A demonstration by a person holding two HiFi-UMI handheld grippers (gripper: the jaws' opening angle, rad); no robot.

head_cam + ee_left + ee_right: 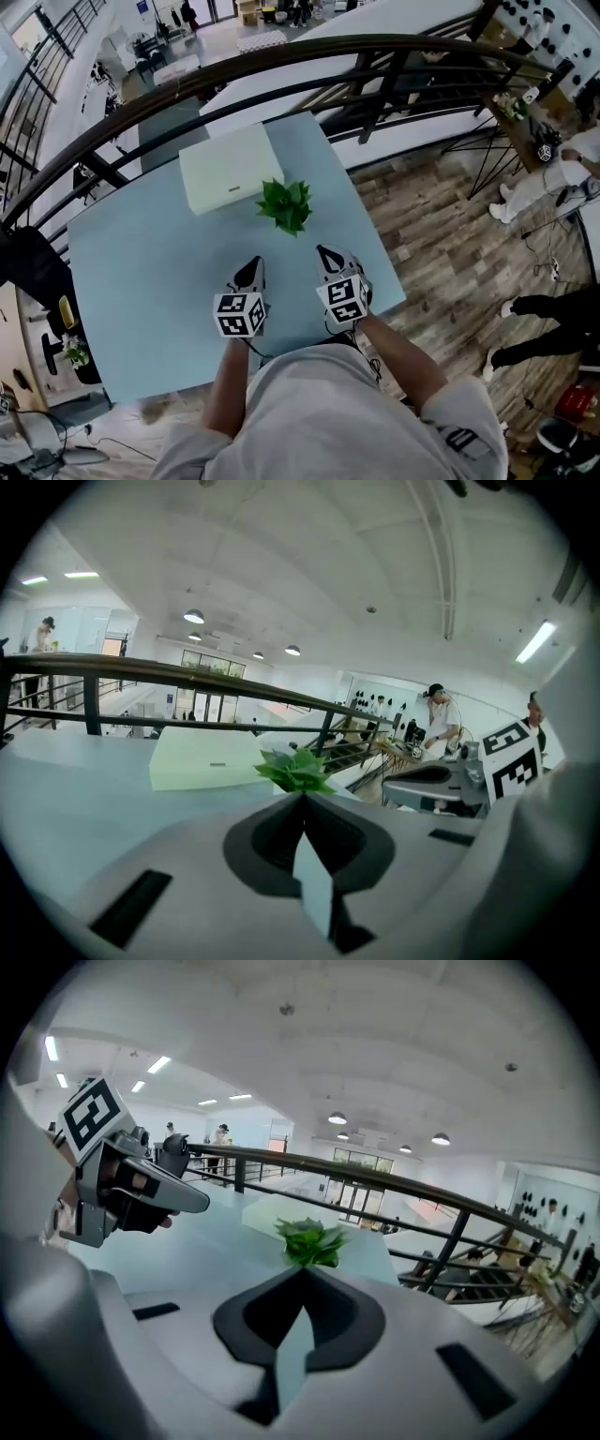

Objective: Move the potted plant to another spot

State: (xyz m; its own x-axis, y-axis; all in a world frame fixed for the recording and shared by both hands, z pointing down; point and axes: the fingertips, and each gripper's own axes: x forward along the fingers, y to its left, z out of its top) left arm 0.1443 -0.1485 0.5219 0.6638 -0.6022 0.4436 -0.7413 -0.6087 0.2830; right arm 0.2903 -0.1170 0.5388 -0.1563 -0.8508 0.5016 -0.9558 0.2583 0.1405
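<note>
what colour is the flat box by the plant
Pale green, almost white. The box shows best in the head view.

This is a large open workspace, seemingly a lab. A curved railing (pixel 281 52) borders the upper level. Round ceiling lamps (pixel 194 617) hang above plank flooring (pixel 441 244).

Head view: high up, looking steeply down on the table (pixel 141 281). Gripper views: low, side by side, facing forward. All three share the plant (pixel 286 205).

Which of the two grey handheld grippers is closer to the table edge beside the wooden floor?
The right gripper: it hangs near that edge of the light-blue table; the left gripper is over its middle.
</note>
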